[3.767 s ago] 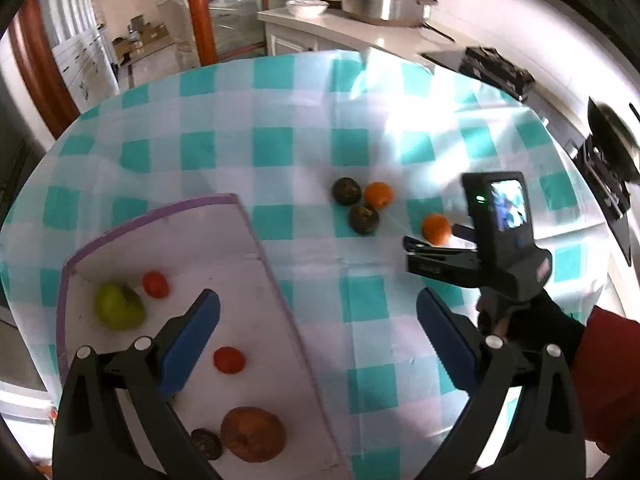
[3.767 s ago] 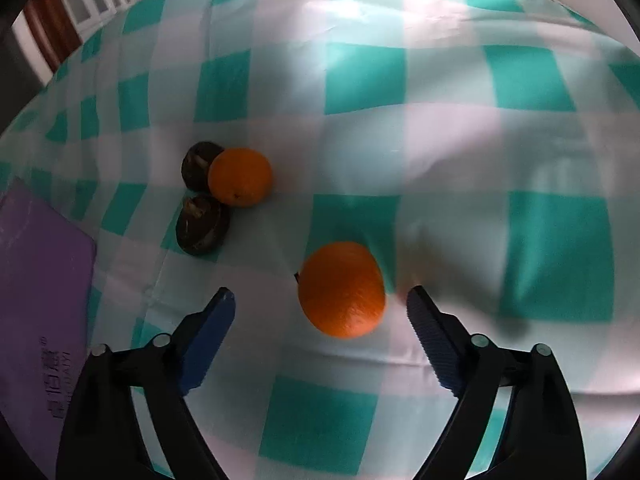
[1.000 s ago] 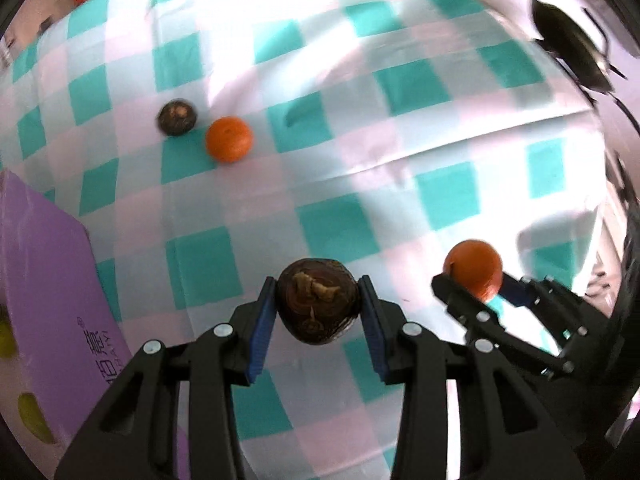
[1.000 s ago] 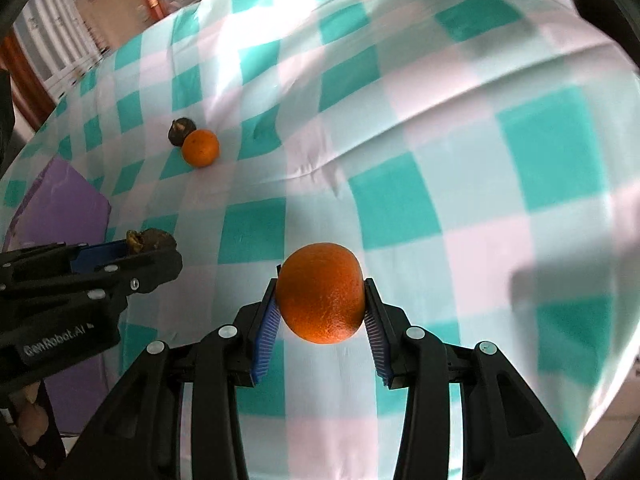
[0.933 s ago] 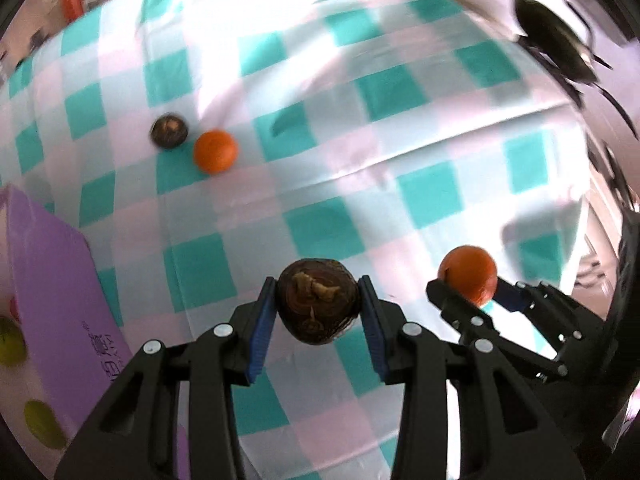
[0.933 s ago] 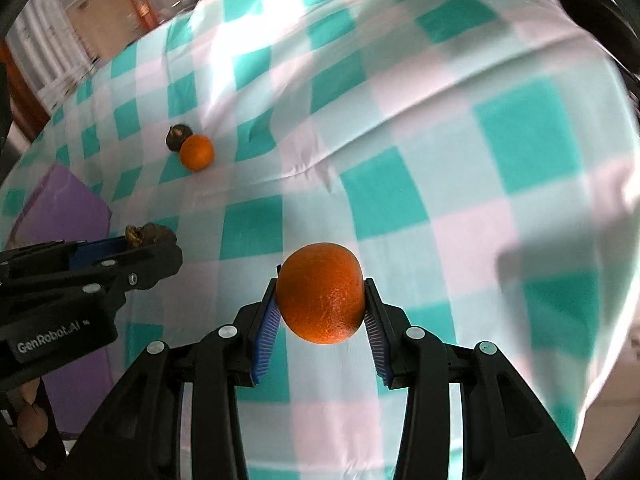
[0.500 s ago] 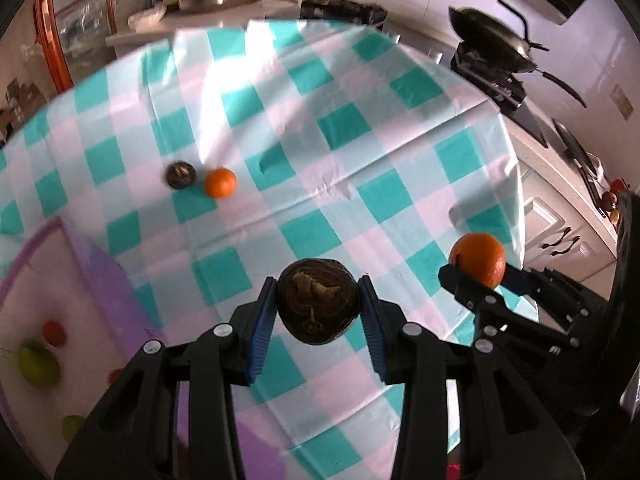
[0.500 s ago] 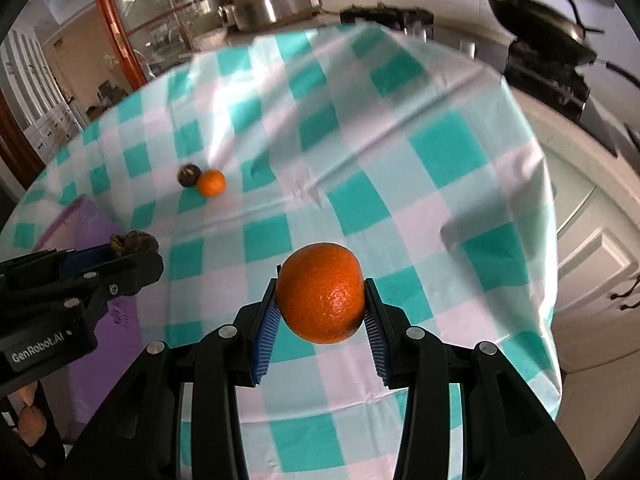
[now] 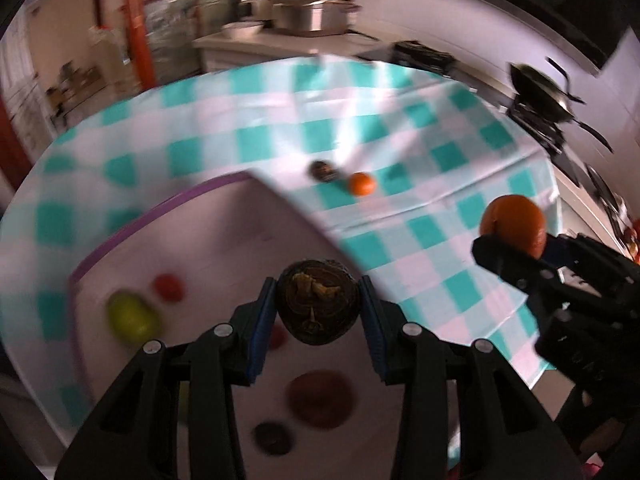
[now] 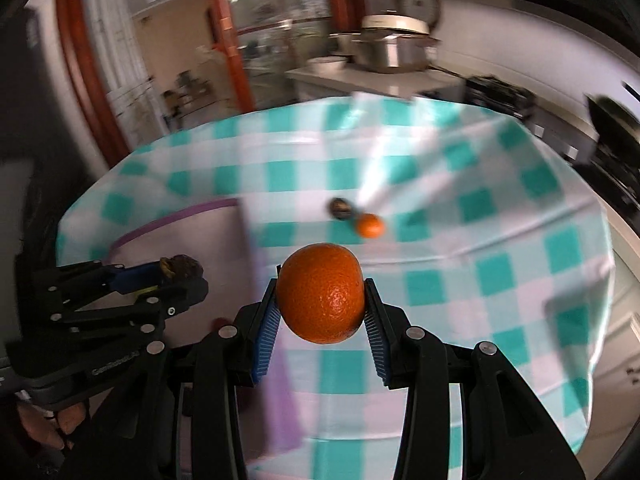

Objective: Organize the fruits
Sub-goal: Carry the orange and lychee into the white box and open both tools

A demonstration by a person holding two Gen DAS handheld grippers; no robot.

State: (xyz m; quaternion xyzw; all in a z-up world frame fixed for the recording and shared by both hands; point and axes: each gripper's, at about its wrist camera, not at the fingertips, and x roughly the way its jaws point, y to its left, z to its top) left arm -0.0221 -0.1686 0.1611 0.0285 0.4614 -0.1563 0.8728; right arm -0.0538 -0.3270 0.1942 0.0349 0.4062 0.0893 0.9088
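The worktop (image 9: pixel 440 248), draped in a teal-and-white check cloth, fills the middle of both views. On it, toward the lower left of the left wrist view, sits a white box with a purple rim (image 9: pixel 132 228), apparently the collecting place: a green fruit (image 9: pixel 130 316), a small red fruit (image 9: pixel 168 286) and a brown fruit (image 9: pixel 320 400) already lie inside. The right tool (image 10: pixel 320 318), low in the centre of its own view, pinches a large orange (image 10: pixel 322 292) between its blue pads, held above the cloth just right of the box edge. The left tool (image 9: pixel 318 312) pinches a dark wrinkled fruit (image 9: pixel 318 306) directly over the box floor, likely so it can be let go there. Left on the cloth, upper centre, a small orange (image 9: pixel 362 184) sits beside another dark fruit (image 9: pixel 323 170), probably awaiting collection.
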